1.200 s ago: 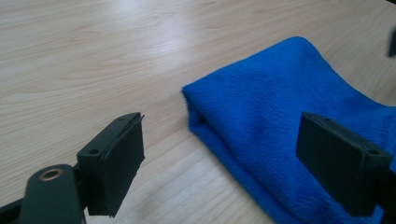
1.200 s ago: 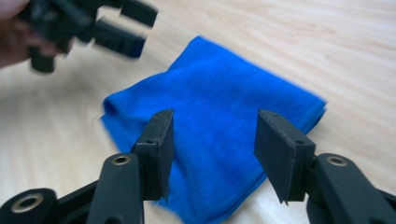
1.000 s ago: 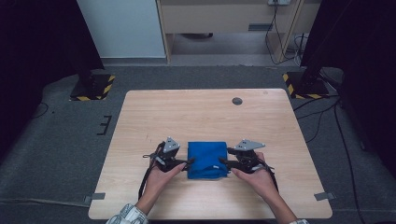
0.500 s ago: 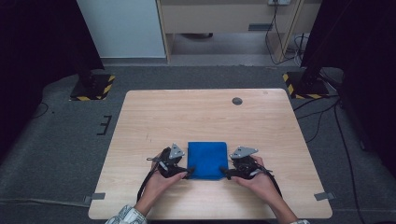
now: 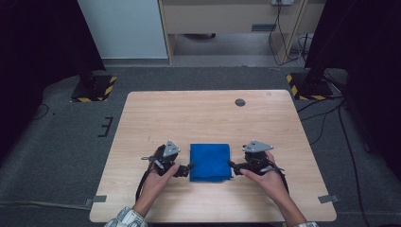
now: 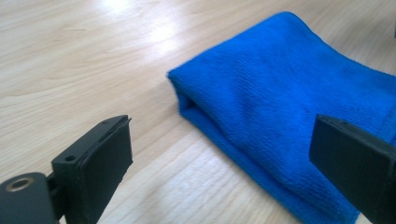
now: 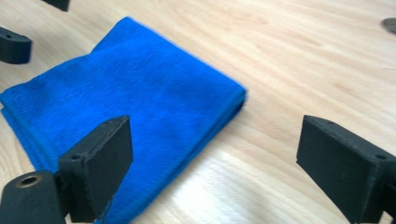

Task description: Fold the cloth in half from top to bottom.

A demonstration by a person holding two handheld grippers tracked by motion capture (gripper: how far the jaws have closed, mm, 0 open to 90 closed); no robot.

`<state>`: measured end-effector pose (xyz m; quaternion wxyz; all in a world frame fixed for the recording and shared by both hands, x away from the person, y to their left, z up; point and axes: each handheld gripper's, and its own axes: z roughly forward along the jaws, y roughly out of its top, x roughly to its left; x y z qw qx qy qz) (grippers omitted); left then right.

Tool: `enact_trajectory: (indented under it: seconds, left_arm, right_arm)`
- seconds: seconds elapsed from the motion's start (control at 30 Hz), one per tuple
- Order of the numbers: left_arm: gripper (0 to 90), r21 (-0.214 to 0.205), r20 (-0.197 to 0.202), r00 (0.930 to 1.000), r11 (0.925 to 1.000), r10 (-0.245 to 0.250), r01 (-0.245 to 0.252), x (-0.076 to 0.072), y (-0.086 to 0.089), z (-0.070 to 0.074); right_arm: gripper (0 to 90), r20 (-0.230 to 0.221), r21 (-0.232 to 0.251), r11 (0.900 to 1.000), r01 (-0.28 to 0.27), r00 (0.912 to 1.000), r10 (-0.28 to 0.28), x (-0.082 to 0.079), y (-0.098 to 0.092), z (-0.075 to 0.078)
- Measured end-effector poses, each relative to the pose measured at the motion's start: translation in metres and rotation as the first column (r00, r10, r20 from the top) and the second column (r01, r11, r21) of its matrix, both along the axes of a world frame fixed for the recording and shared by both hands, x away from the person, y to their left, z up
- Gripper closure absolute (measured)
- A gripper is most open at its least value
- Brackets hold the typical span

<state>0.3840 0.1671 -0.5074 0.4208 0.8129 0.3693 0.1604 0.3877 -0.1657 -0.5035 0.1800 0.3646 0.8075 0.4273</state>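
I work over a light wooden table [image 5: 208,113], and the folded blue cloth [image 5: 210,162] lies flat on its near half, about midway between left and right, with a small dark disc [image 5: 240,102] set in the board well beyond it toward the far right. As I judge it, the step in hand is letting go of the finished fold, so doing it well means drawing both tools straight out sideways, low and level, so that no pad catches an edge and drags the layers apart. My left gripper [image 5: 185,169] sits just beside the cloth's left edge near its near corner, and its jaws have just been opening; in the left gripper view they stand wide with bare wood and only the cloth's edge between them, nothing pinched. My right gripper [image 5: 234,165] sits just beside the right edge, its jaws also just opened wide; in the right gripper view the cloth [image 7: 126,107] lies ahead and to the left of them, clear of both pads.
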Motion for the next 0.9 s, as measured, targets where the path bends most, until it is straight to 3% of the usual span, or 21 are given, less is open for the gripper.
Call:
enact_trajectory:
  seconds: [0.23, 0.43, 0.8, 0.9]
  left_arm:
    - [4.9, 0.0, -0.007, 0.9998, 0.9998, 0.021, -0.021, 0.005, 0.012, 0.0]
    - [5.1, 0.025, -0.012, 0.9985, 0.9982, 0.054, -0.054, 0.011, 0.025, -0.002]
    - [5.6, 0.059, -0.031, 0.9946, 0.9935, 0.099, -0.097, 0.019, 0.043, -0.008]
    - [5.6, 0.08, -0.015, 0.9942, 0.9913, 0.106, -0.105, 0.021, 0.047, -0.009]
  right_arm:
    - [9.9, -0.016, -0.004, 0.9984, 0.057, 0.9983, -0.057, 0.006, -0.022, -0.001]
    - [10.0, -0.041, -0.015, 0.995, 0.099, 0.9942, -0.1, 0.012, -0.04, -0.005]
    - [11.1, -0.094, -0.055, 0.9879, 0.145, 0.9843, -0.149, 0.018, -0.056, -0.017]
    - [11.7, -0.108, -0.062, 0.9869, 0.149, 0.9819, -0.155, 0.02, -0.06, -0.02]
